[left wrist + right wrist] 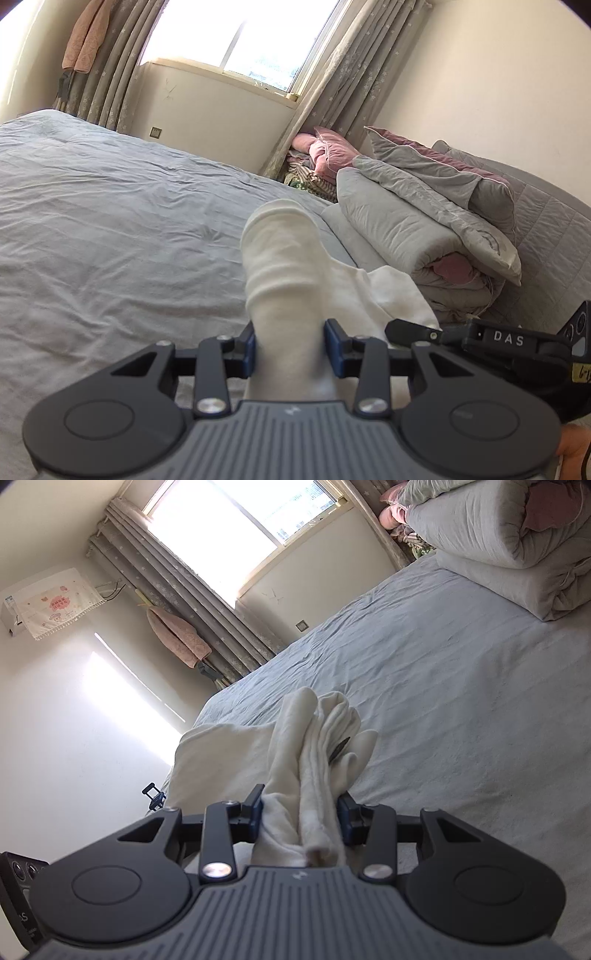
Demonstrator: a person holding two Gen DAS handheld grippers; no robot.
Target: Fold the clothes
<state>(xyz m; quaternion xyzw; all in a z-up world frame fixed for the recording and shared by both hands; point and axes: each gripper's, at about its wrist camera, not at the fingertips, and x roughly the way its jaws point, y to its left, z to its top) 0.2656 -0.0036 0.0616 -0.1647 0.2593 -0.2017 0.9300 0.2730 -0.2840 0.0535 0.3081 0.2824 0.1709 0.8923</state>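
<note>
A white garment point(280, 266) is bunched thick between the blue pads of my left gripper point(289, 349), which is shut on it. The cloth rises ahead of the jaws and drapes off to the right over the bed. In the right wrist view the same white garment point(314, 760) is gathered in folds between the pads of my right gripper point(301, 821), shut on it too. More of the cloth spreads out to the left behind the bundle. The right gripper's body point(491, 339) shows at the right edge of the left wrist view, close beside the left one.
A wrinkled grey-blue bedsheet point(110, 221) covers the bed. Folded grey and pink quilts and pillows point(424, 221) are stacked at the head of the bed by the wall. Curtains point(110, 74) flank a bright window point(236, 528); a pink garment point(177, 635) hangs at the left curtain.
</note>
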